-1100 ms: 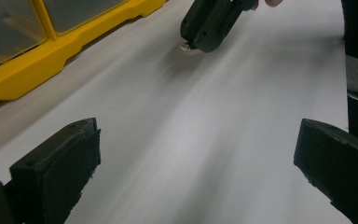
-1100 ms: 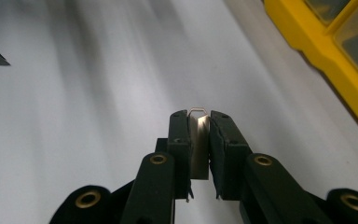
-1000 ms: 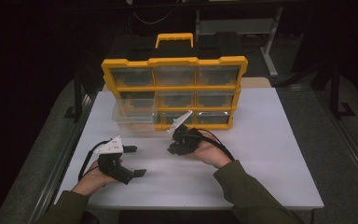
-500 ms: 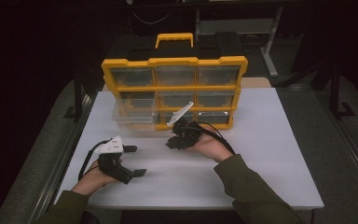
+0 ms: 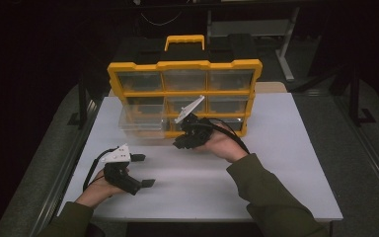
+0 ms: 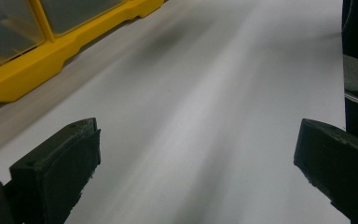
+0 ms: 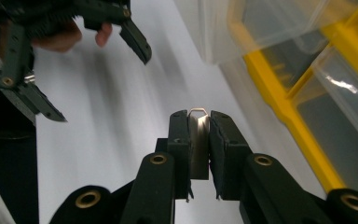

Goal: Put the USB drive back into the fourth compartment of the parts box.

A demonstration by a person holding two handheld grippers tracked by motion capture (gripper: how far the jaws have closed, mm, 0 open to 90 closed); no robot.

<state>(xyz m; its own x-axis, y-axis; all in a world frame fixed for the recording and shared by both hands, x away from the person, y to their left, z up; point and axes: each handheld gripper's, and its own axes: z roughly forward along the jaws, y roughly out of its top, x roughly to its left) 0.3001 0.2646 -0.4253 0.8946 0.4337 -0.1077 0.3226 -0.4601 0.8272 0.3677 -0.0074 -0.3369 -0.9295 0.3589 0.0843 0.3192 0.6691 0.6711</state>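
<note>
My right gripper (image 5: 180,143) hangs above the white table in front of a yellow organiser case (image 5: 185,66). It is shut on a small flat metal piece (image 7: 198,140), whose rounded end shows just past the fingertips in the right gripper view. A clear drawer (image 5: 140,121) sticks out of the case's lower left, just left of this gripper. My left gripper (image 5: 144,170) rests near the table's front left, open with nothing between its fingers (image 6: 56,158). The right gripper view also shows it farther off at the upper left.
The case stands upright at the back of the white table (image 5: 276,163), with a yellow handle (image 5: 184,40) on top and rows of clear drawers. The dark surroundings drop away beyond the table's side edges.
The right gripper has risen off the table with the metal piece, edging toward the case front. The left gripper has stayed put.
</note>
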